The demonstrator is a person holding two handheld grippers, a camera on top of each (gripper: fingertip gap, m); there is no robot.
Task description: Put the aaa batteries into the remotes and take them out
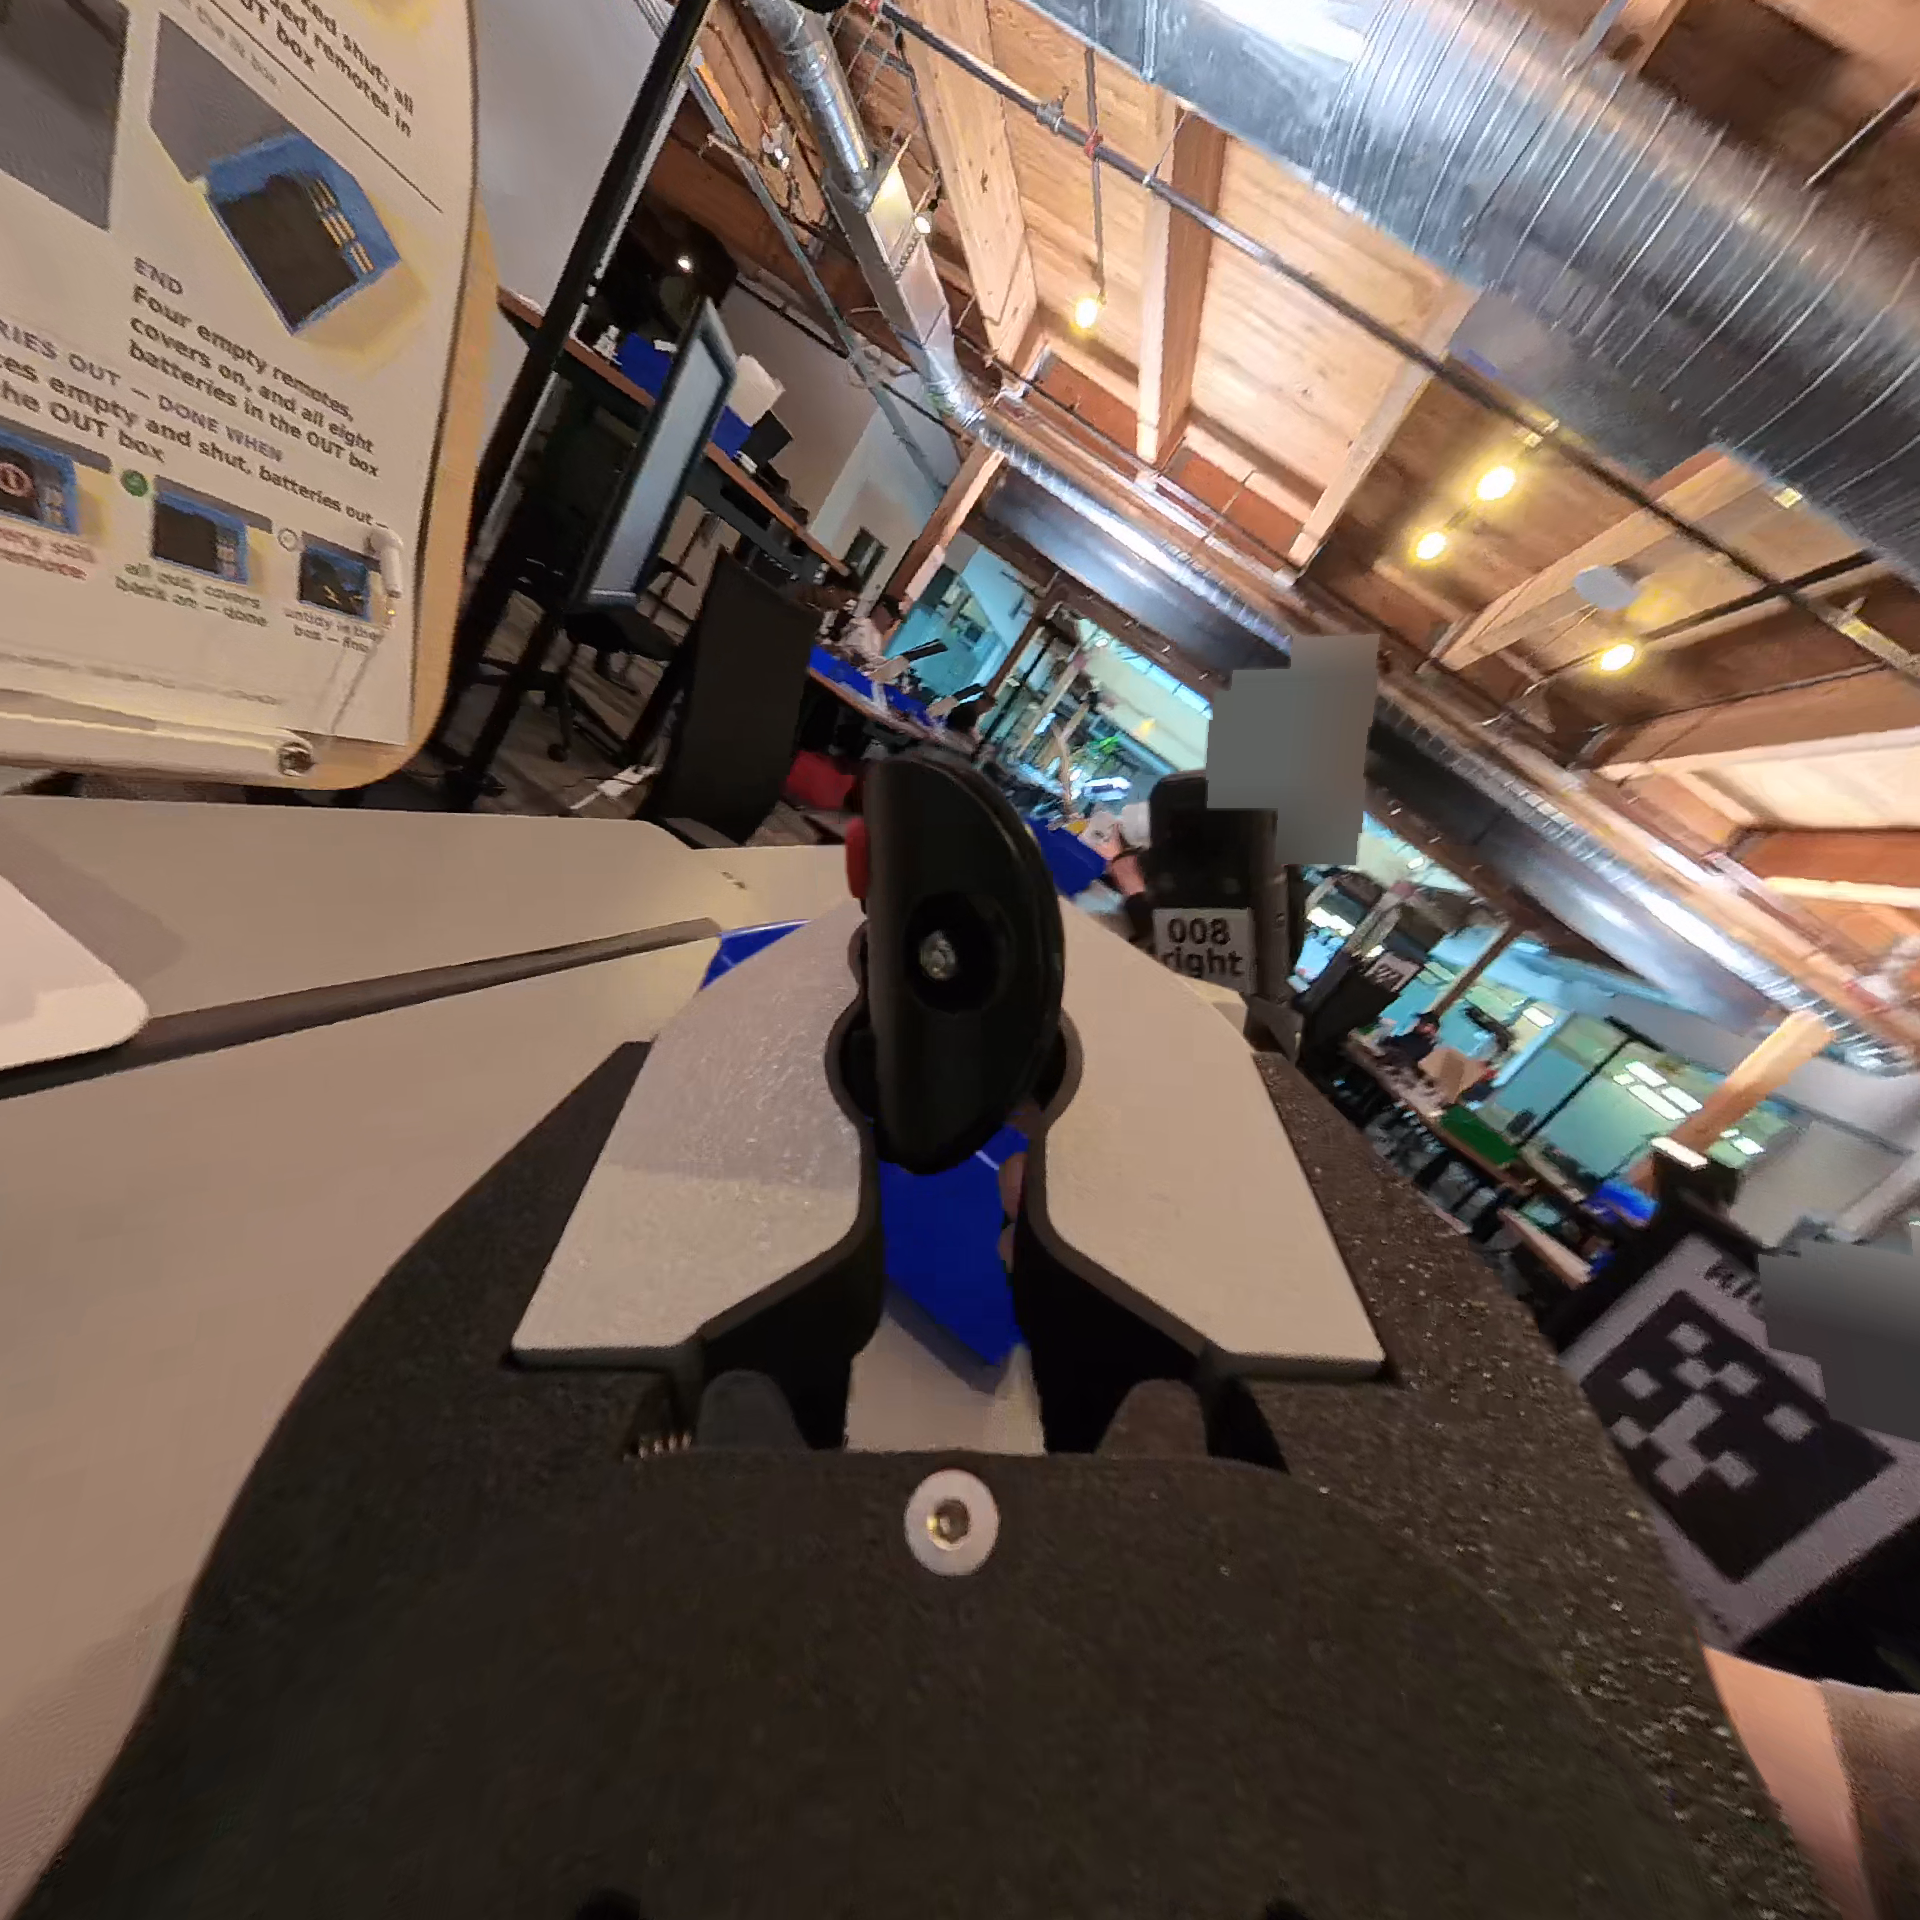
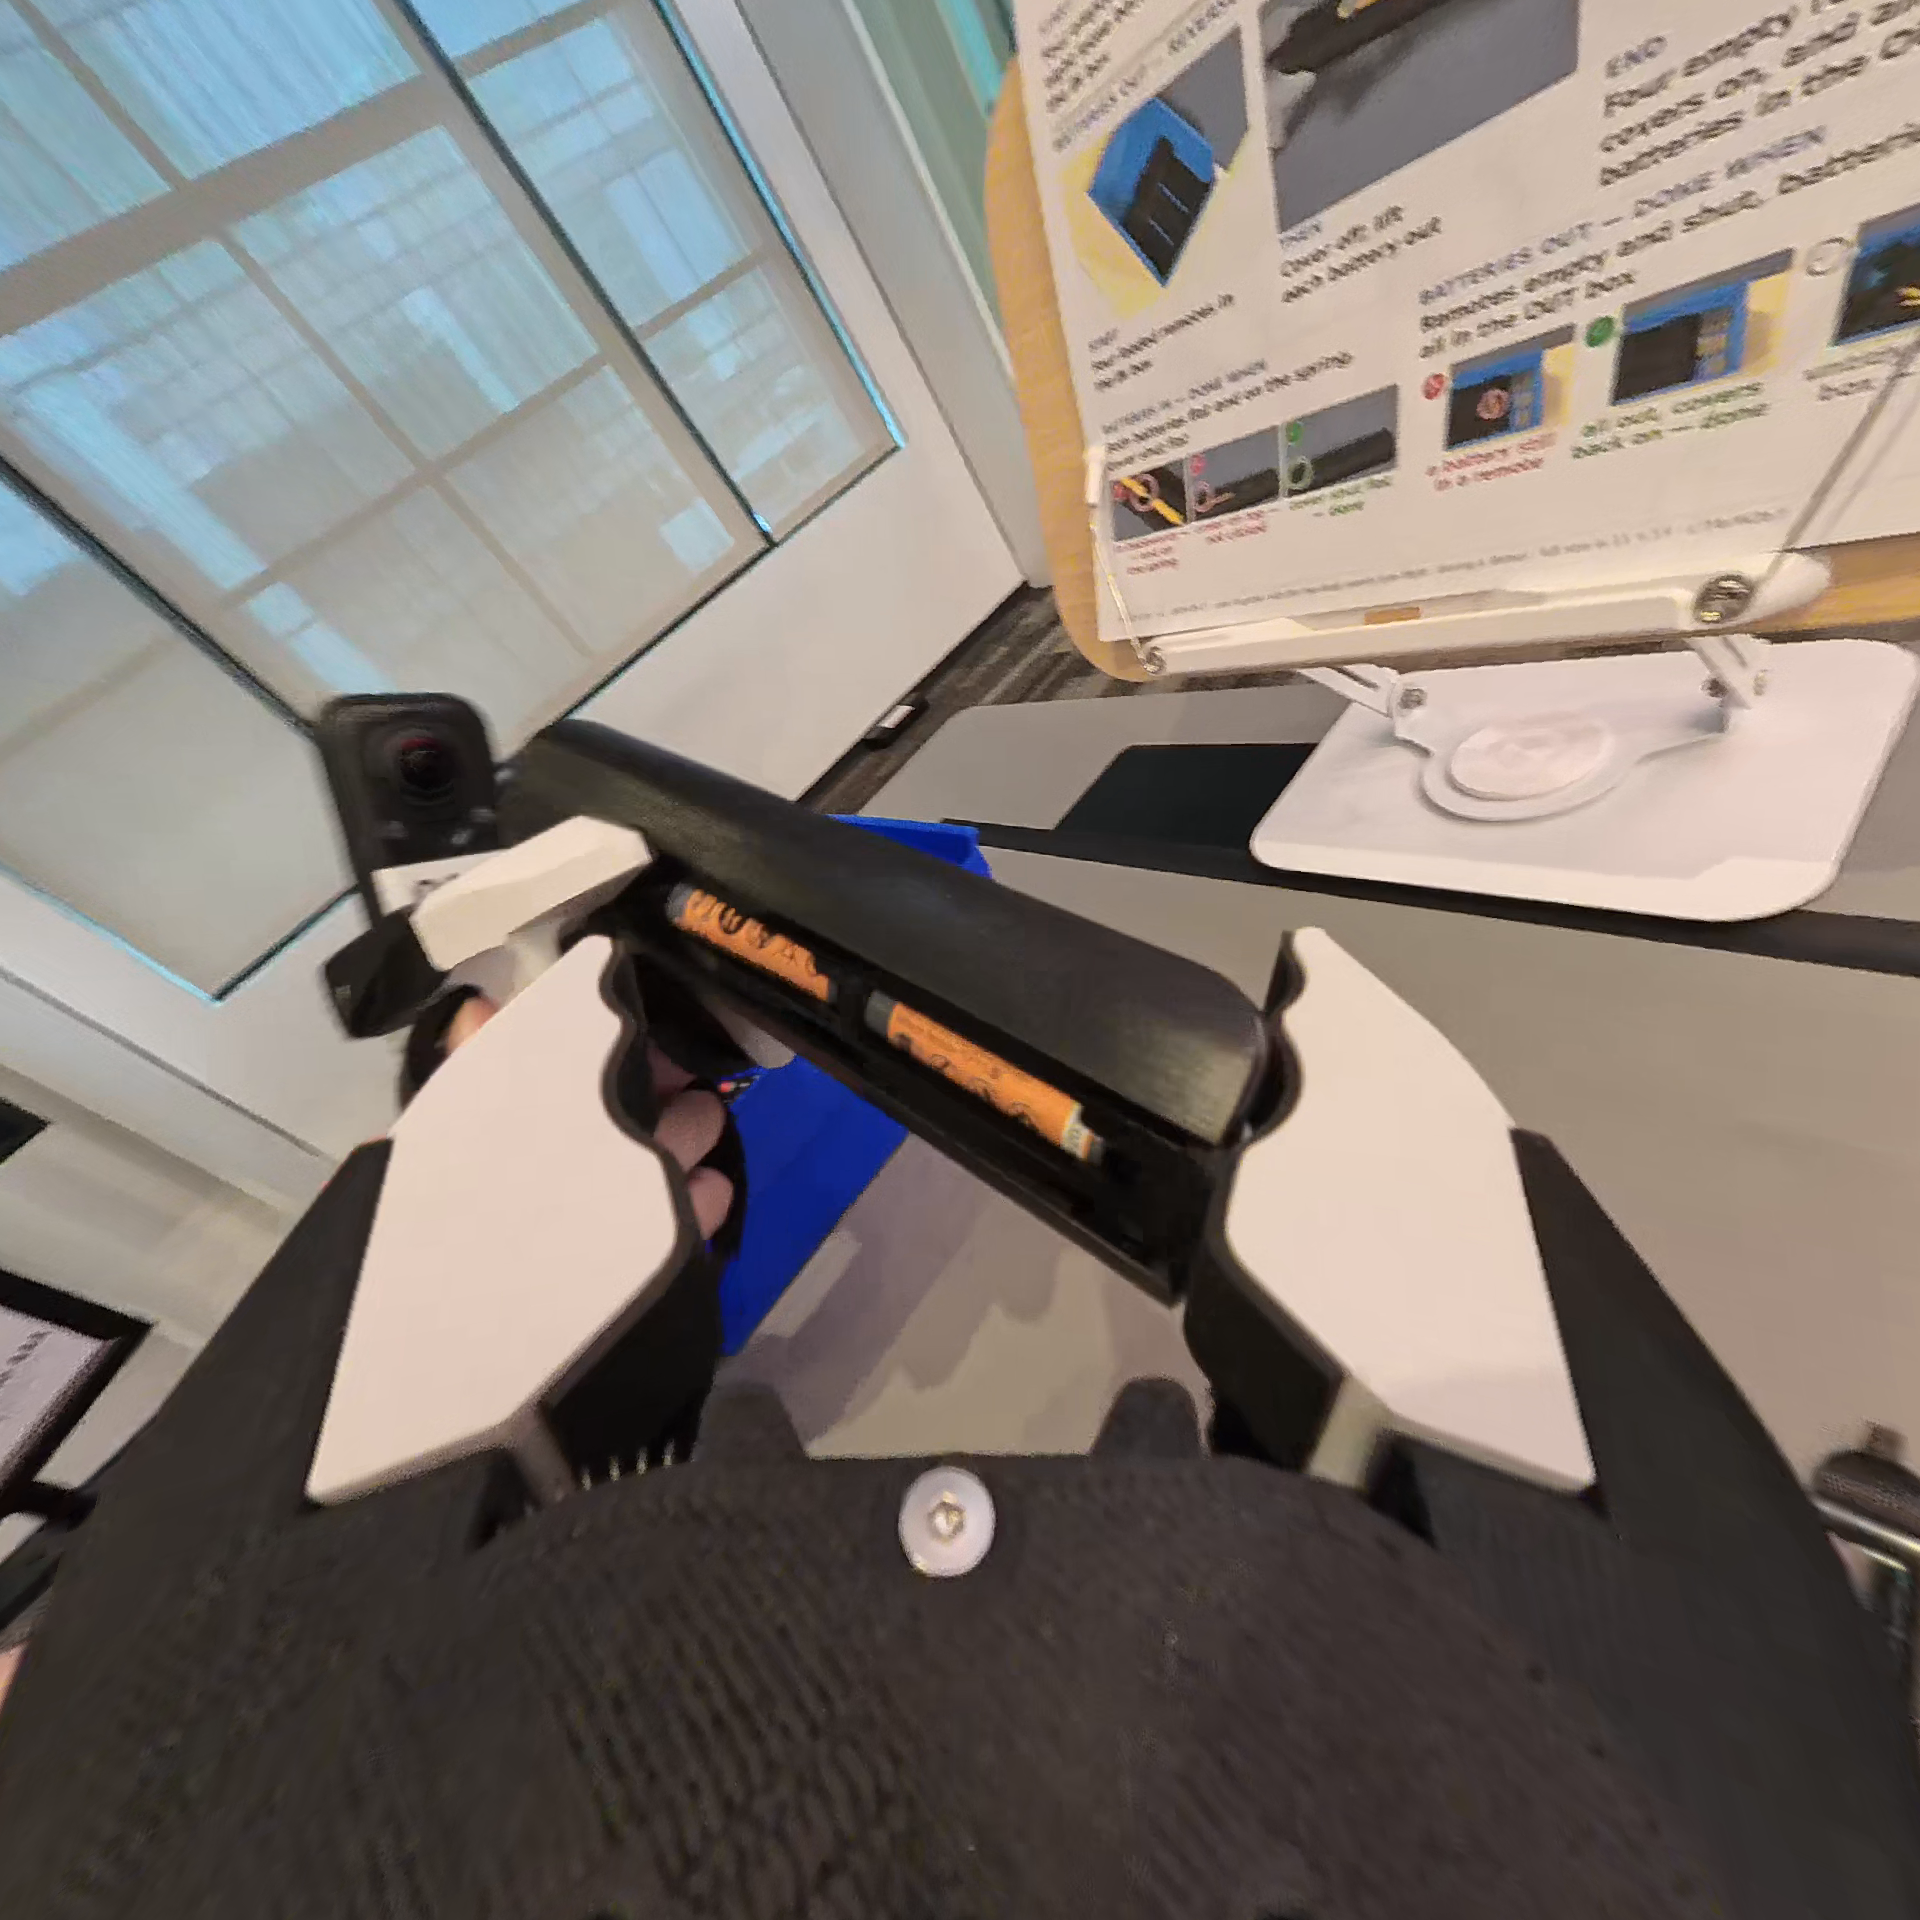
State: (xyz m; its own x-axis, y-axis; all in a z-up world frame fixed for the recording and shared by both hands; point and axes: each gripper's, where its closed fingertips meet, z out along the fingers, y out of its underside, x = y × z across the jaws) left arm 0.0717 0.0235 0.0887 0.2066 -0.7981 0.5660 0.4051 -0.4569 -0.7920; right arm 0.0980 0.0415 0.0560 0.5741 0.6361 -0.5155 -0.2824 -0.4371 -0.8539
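- Remote, a long black plastic bar (image 2: 935,935), is pinched at one end by the left gripper (image 1: 951,1049), whose white-faced fingers (image 1: 748,1122) close narrowly on it.
- Right gripper (image 2: 945,1039) stands wide, its white fingers (image 2: 520,1195) either side of the remote's open bay; the right-hand finger seems to touch the remote's near end at 2 o'clock, though I cannot tell for sure.
- Two orange AAA batteries (image 2: 883,1008) lie end to end in the bay, cover off, running from 10 o'clock toward 4 o'clock.
- Judged step: batteries seated, so either removal or closing comes next; that calls for narrowing the right gripper onto one cell.
- Blue plastic box (image 2: 810,1164) sits below at 7 o'clock, on the grey table (image 2: 1558,1091).
- White stand with instruction sheet (image 2: 1507,312) rises at 1 o'clock.
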